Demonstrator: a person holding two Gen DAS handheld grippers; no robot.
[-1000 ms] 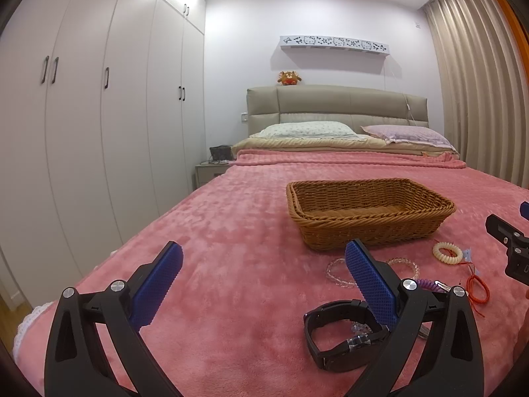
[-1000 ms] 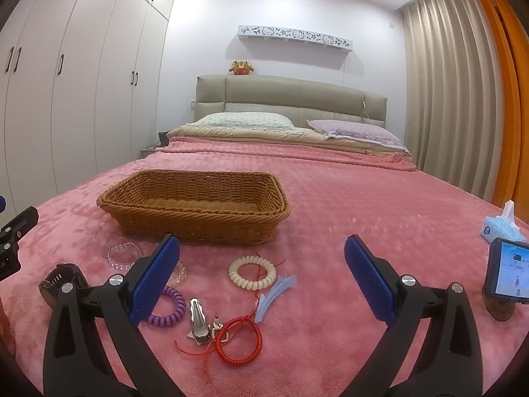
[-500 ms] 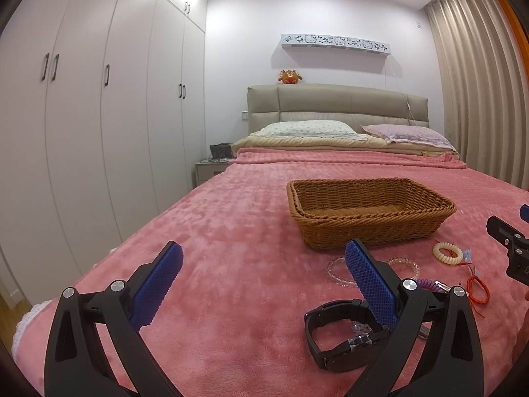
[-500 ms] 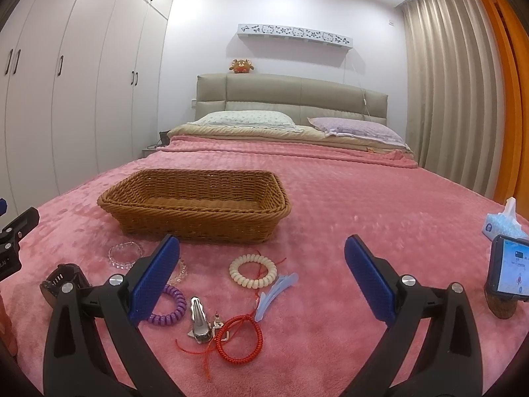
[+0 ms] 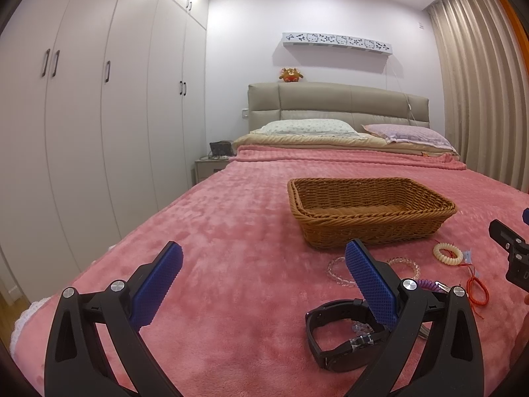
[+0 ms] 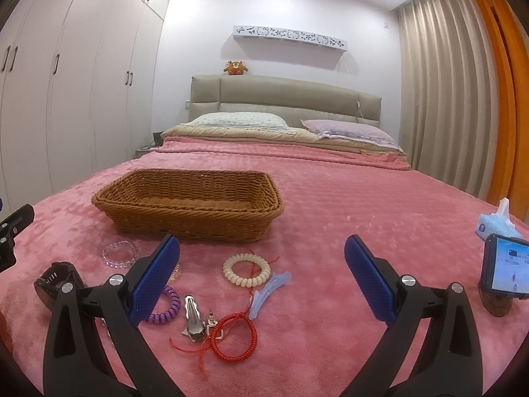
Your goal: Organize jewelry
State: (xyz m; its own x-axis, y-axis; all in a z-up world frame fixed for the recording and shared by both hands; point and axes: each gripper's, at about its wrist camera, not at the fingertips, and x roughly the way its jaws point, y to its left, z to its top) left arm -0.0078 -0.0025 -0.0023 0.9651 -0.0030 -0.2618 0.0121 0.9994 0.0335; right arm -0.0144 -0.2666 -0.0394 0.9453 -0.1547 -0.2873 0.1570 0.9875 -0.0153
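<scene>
- Jewelry lies loose on the pink fleece blanket point(image 6: 330, 205), in front of the empty brown woven wicker basket point(image 6: 188, 210).
- The left gripper point(image 5: 264, 284) has its 2 blue-padded fingers wide apart and holds nothing.
- The black wristwatch point(image 5: 337, 334) lies just beside its right finger, partly hidden behind it.
- The right gripper point(image 6: 263, 281) is also spread wide, with nothing between the pads.
- Between its fingers lie the cream spiral hair tie point(image 6: 246, 269), the pale blue plastic hair clip point(image 6: 269, 289), the silver metal hair clip point(image 6: 193, 317) and the red braided cord bracelet point(image 6: 234, 337).
- The purple spiral hair tie point(image 6: 163, 311) and the clear bead bracelet point(image 6: 119, 254) lie further left.
</scene>
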